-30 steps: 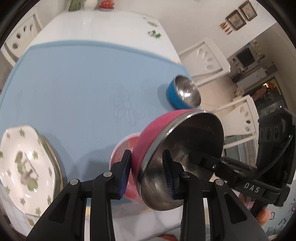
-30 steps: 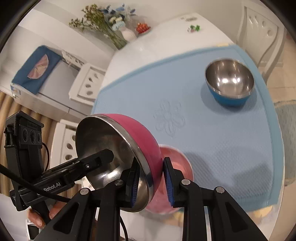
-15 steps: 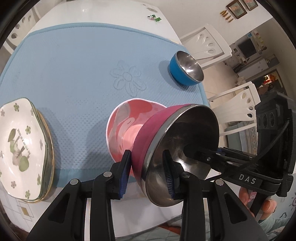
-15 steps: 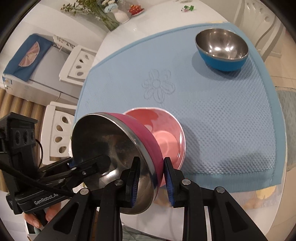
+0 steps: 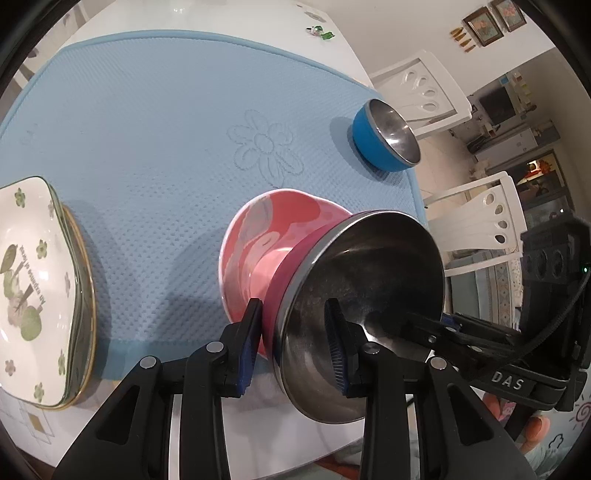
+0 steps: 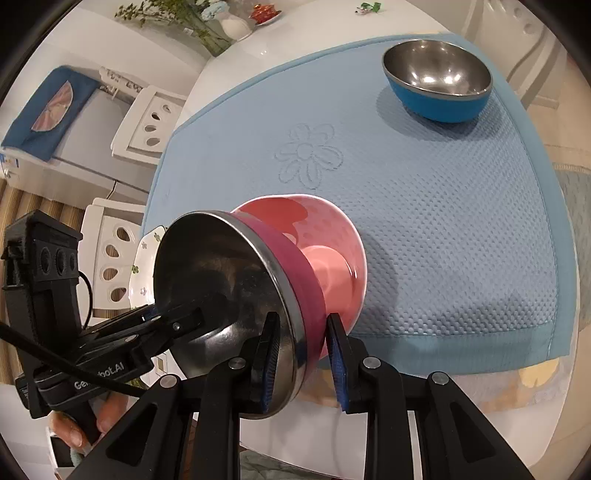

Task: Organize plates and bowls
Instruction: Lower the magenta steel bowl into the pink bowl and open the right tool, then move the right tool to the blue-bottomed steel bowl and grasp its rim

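Both tools are clamped on the same magenta, steel-lined round bowl, which is tipped on its side with its open mouth turned toward the near edge of the blue textured placemat. The left hand-held gripper pinches the bowl's rim from one side, one blue-padded finger against the magenta outside and the other inside the steel hollow; the right hand-held gripper bites the rim on the opposite side in the same way. The bowl's base noses into the pink glossy plastic bowl, which sits on the placemat near its front border, though I cannot tell whether the two actually touch. Well beyond the pink bowl, toward the placemat's far right corner, a blue steel-lined round bowl stands upright on its own. At the placemat's left edge lies a stack of squarish white plates with green clover print, partly overhanging onto the white surface. An embossed flower marks the middle of the placemat.
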The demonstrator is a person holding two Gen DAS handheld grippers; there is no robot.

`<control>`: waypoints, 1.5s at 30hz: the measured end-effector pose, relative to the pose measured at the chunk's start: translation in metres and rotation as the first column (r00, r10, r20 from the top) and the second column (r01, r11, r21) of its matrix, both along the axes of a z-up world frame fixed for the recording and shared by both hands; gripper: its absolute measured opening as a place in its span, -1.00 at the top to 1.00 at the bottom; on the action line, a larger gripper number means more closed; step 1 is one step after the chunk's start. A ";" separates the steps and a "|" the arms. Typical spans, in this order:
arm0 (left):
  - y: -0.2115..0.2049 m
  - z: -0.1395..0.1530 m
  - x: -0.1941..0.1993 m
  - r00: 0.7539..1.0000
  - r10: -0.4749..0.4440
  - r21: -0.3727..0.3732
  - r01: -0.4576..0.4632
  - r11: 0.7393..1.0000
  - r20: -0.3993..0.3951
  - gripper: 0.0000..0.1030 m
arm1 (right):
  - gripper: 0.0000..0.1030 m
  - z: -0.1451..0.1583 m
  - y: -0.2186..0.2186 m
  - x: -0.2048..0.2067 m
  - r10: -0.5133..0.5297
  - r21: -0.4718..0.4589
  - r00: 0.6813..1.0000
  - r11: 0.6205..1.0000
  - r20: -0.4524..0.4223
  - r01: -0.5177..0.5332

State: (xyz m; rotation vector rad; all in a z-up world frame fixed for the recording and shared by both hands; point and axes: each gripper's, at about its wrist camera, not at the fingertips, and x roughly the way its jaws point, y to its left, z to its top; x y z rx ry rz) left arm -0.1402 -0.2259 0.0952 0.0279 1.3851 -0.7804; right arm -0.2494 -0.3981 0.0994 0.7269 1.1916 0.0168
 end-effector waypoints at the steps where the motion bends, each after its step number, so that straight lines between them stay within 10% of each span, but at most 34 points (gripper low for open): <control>1: 0.000 -0.001 0.001 1.000 0.000 0.007 0.000 1.000 0.003 0.41 | 0.50 -0.001 -0.001 -0.001 -0.006 0.001 1.000 1.000 0.001 0.006; 9: 0.006 0.020 0.011 0.978 0.004 0.095 -0.024 0.995 0.207 0.25 | 0.51 0.009 -0.015 -0.012 -0.035 0.015 0.998 0.999 0.052 0.035; 34: -0.028 0.046 0.018 0.968 -0.063 0.049 0.053 0.997 0.241 0.25 | 0.51 0.026 -0.025 -0.016 -0.051 -0.073 0.992 0.996 0.114 0.060; 45: -0.096 0.084 0.060 0.958 -0.111 -0.025 0.122 0.992 0.264 -0.22 | 0.09 0.024 -0.101 -0.011 -0.238 0.041 0.964 0.971 0.120 0.234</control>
